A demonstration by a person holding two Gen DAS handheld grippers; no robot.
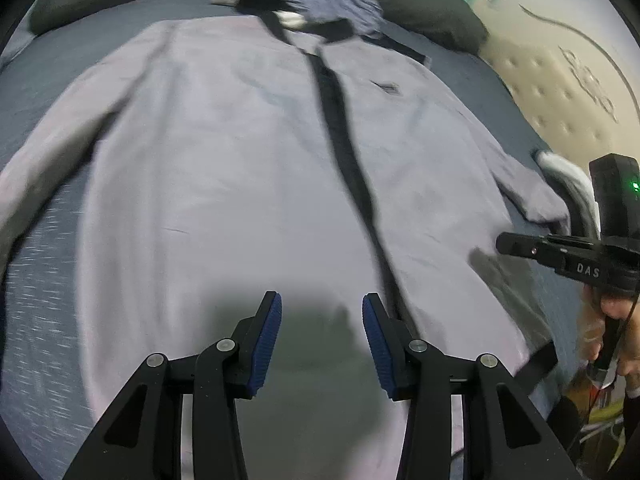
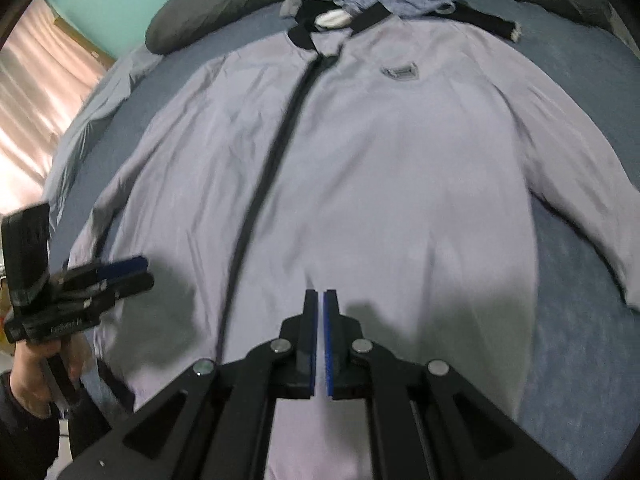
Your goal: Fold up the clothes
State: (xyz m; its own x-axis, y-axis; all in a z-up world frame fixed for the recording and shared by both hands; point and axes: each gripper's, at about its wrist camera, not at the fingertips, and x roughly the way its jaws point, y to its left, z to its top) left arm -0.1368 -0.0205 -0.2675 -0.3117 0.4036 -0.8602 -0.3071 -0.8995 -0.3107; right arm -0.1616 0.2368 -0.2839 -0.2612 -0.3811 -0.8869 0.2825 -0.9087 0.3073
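Lilac jacket (image 1: 240, 168) lies spread flat, front up, on blue bed (image 1: 36, 292). Left gripper (image 1: 322, 344) hovers above hem, jaws half open, empty. Right gripper (image 2: 319, 344) pressed closed, holding nothing.

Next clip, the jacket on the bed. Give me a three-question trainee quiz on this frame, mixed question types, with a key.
1. True or false: the lilac jacket lies spread flat, front side up, on the blue bed sheet.
2. Which tongs stand open with nothing between the pads? A) left tongs B) right tongs C) both
3. Fill in: the dark zipper strip runs from the hem up to the ____.

Key
1. True
2. A; the right tongs are shut and empty.
3. collar
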